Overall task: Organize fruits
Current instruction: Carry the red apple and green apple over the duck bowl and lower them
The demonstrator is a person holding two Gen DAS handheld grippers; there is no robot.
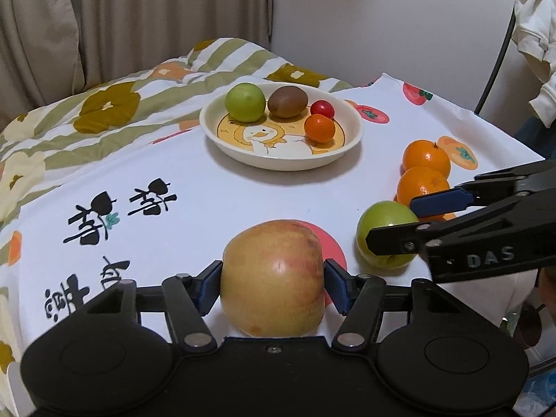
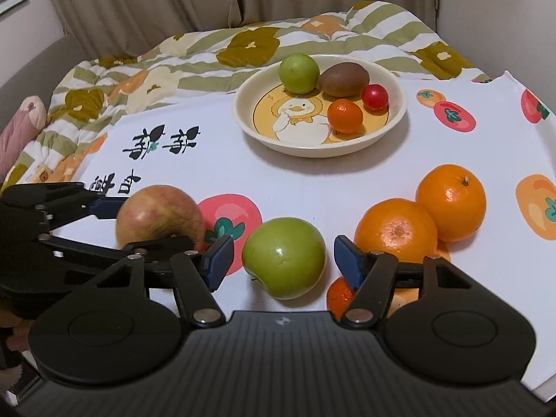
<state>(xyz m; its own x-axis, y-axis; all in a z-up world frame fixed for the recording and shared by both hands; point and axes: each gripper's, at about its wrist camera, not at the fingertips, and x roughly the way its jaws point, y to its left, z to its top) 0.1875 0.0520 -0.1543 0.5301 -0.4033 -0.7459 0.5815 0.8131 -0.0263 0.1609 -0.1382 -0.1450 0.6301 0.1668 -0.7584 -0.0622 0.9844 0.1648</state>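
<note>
- Your left gripper (image 1: 272, 283) has the red-yellow apple (image 1: 272, 278) squeezed between its blue pads, both faces pressed against the fruit's sides; the apple sits low on the printed cloth (image 1: 215, 208), right at the near edge, and whether it has left the cloth you cannot tell.
- The apple stands roughly upright, its stem end tipped toward your right gripper (image 2: 284, 260); it's nearly round, so there's barely any long axis.
- That right gripper straddles the green apple (image 2: 284, 258), but there's daylight on both sides, so the pads aren't gripping it yet; it lies tilted, stem dimple low and toward you.
- Just beside it to the right, two big oranges (image 2: 398, 229) touch each other, with a smaller one half hidden under the right finger.
- Farther back, the duck plate (image 2: 243, 118) already carries a green fruit (image 2: 299, 73), a kiwi (image 2: 344, 79) lying sideways across the plate, a small red fruit (image 2: 374, 96) and a small orange one (image 2: 344, 116).
- So I'd call it roughly halfway: four in, two apples and the oranges left to move.
</note>
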